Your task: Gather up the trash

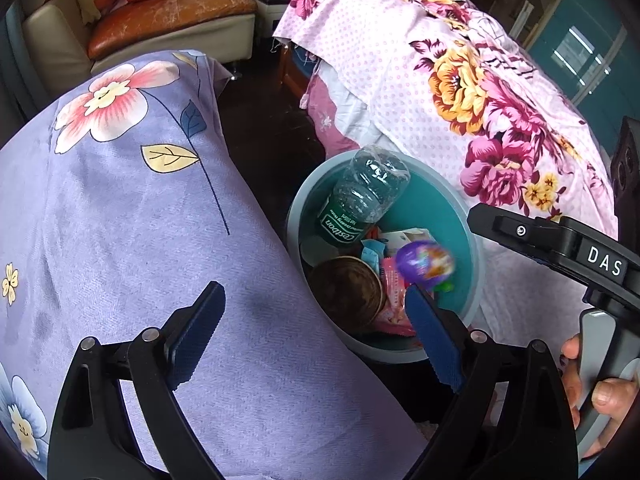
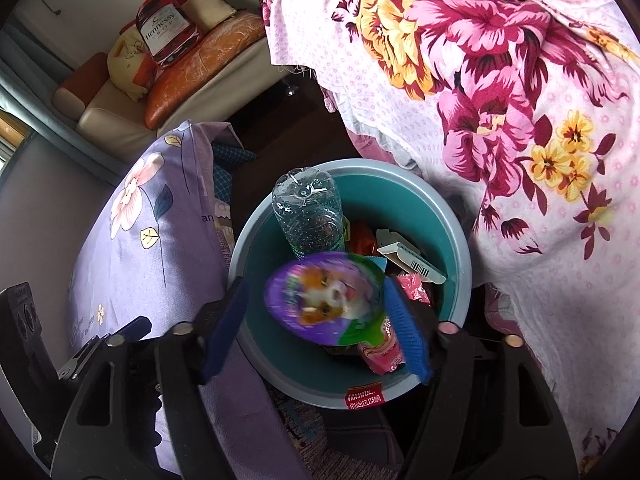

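A round teal trash bin (image 1: 464, 216) (image 2: 456, 240) stands on the floor between two cloth-covered surfaces. It holds a clear plastic bottle (image 1: 360, 200) (image 2: 308, 212), a brown cup (image 1: 348, 292), pink wrappers (image 2: 384, 352) and a white carton (image 2: 412, 260). A purple egg-shaped package (image 2: 324, 300) (image 1: 424, 260), blurred, is in the air over the bin between my right gripper's open fingers, touching neither. My right gripper (image 2: 320, 320) is open above the bin; its body (image 1: 560, 240) also shows in the left wrist view. My left gripper (image 1: 316, 332) is open and empty at the bin's near rim.
A purple floral cloth (image 1: 140, 220) (image 2: 132, 220) covers the surface left of the bin. A pink floral cloth (image 1: 480, 92) (image 2: 500, 100) covers the one on the right. A sofa (image 1: 160, 20) with cushions stands behind. Dark floor (image 1: 272, 128) lies between.
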### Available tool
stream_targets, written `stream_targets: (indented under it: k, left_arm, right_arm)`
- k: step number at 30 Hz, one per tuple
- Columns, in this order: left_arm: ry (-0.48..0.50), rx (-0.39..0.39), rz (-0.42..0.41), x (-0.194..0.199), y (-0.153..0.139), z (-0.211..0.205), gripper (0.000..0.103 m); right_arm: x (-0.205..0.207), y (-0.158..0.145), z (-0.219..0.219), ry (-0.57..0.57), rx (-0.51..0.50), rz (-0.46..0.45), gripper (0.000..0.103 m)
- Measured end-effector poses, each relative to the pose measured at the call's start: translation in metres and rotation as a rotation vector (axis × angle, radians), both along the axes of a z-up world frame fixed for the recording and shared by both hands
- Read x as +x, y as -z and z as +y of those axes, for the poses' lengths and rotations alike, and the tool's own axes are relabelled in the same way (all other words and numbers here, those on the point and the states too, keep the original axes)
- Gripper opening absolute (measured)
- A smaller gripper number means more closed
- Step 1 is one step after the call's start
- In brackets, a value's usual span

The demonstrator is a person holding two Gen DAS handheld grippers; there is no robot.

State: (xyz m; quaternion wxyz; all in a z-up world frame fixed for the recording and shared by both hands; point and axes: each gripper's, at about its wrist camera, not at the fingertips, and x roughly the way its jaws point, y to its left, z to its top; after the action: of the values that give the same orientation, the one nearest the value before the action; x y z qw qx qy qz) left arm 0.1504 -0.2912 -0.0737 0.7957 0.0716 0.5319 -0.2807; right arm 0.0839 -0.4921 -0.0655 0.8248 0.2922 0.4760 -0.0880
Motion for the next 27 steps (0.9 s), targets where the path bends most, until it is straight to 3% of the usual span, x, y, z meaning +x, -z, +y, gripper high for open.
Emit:
stream_targets:
  k: [16,19,27]
  left_arm:
    - [-0.008,-0.006,0.014,-0.003,-0.001,0.009,0.094]
    - [-0.003,0.0,0.011,-0.007,-0.005,0.011,0.094]
    - [-0.047,0.021,-0.021,-0.024,-0.024,0.032,0.099]
  right_arm:
    - [-0.007,-0.004,0.007,-0.032,-0.001,0.008,0.083]
    - [-0.012,-0.007,0.013,-0.048,-0.02,-0.002,0.095]
    - [-0.033,-0.022,0.038,-0.135,-0.096,-0.004,0.096]
